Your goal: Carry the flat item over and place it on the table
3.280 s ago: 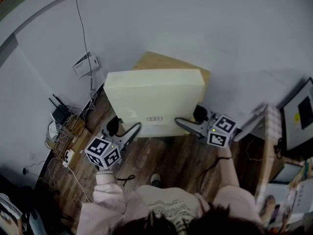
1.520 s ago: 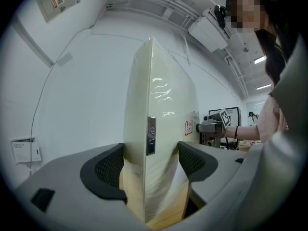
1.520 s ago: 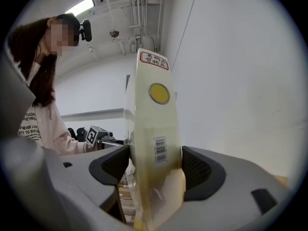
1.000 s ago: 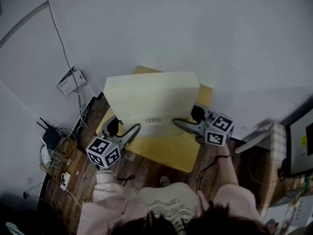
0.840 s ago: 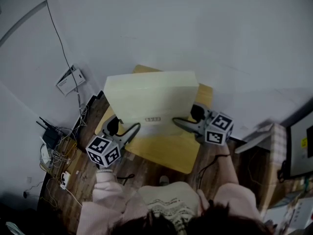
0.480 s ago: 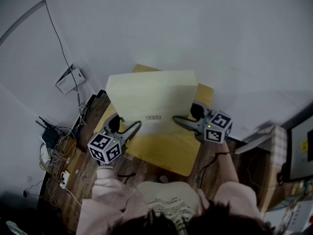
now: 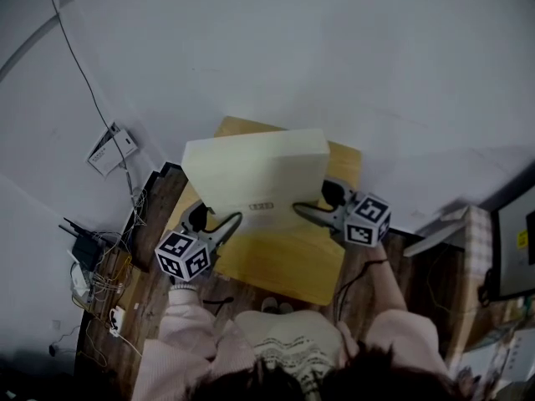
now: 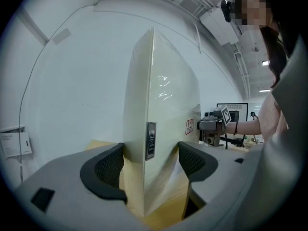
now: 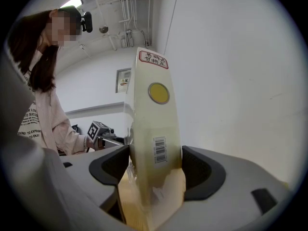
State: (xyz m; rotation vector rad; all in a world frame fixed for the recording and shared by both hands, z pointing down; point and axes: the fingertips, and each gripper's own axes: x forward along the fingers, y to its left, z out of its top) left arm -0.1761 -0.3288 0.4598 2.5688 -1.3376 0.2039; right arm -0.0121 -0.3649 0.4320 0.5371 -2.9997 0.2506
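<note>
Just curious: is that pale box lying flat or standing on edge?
On edge: the box rises upright, clamped by the left tool and right tool.

Pale cream flat box [image 7: 255, 170] — film-wrapped, barcode on one edge — held upright over the small wooden table [image 7: 284, 261].

White wall [image 7: 351, 65] fills most of head view; thin cable [image 7: 79, 73] runs down it to a small box [image 7: 110, 149]. Dark wood floor [image 7: 159, 224] below, router [image 7: 84, 245] w/ tangled wires at left. Light wood counter [image 7: 284, 261] stands against wall. Monitor [image 7: 512, 249] far right. Ceiling pipes [image 9: 129, 13] overhead, lamp [image 9: 72, 1] lit.
</note>
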